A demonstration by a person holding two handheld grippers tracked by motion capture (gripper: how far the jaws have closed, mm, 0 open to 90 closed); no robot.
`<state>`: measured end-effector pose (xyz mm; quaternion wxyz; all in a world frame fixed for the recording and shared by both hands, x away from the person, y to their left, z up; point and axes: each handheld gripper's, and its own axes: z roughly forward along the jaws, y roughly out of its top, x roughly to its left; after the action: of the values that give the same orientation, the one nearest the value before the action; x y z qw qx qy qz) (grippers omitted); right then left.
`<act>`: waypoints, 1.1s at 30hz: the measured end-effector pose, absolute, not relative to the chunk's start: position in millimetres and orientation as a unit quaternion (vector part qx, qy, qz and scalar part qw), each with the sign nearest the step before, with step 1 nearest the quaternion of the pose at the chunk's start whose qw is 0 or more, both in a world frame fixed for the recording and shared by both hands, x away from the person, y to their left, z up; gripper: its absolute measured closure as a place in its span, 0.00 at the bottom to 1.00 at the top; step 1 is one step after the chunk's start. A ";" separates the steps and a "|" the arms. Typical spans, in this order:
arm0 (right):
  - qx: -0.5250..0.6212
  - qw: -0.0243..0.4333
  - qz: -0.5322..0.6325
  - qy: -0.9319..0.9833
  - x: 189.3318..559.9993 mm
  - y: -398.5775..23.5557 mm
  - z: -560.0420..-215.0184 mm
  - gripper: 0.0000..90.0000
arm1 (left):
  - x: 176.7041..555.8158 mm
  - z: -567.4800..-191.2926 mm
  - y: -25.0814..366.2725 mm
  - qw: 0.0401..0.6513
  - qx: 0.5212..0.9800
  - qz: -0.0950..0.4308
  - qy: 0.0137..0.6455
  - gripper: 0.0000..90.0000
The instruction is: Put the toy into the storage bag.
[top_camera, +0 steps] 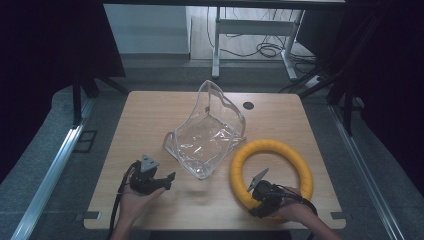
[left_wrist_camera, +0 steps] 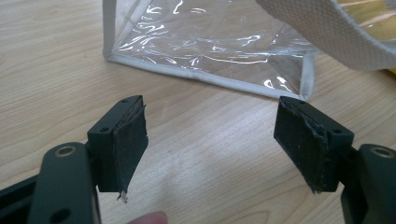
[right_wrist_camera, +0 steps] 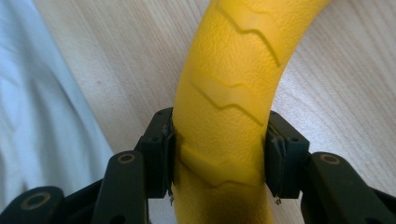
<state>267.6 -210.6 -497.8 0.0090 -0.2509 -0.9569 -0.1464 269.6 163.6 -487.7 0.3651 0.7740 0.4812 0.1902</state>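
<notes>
Right gripper (right_wrist_camera: 219,154) clamped on ring (top_camera: 272,170), left gripper (left_wrist_camera: 210,144) open near bag (top_camera: 207,135); best holding bag mouth wide, feeding ring in edge-first.

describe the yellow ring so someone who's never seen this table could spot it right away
On the wooden table, look at the near right part, just right of the clear plastic bag. The yellow ring lies flat there, its near edge clamped in the right gripper. It is the one bright, opaque, round thing; grooved zigzag lines mark its skin.
</notes>
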 end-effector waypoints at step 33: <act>-0.324 0.088 -0.415 -0.845 297.6 -293.4 -417.4 0.58 | 269.8 -485.6 171.3 0.377 0.754 0.204 0.499 0.28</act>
<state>297.6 -293.4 -417.4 0.0875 -0.3241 -0.8454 -0.4153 269.8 171.3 -485.6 0.3767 0.7537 0.4985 0.2036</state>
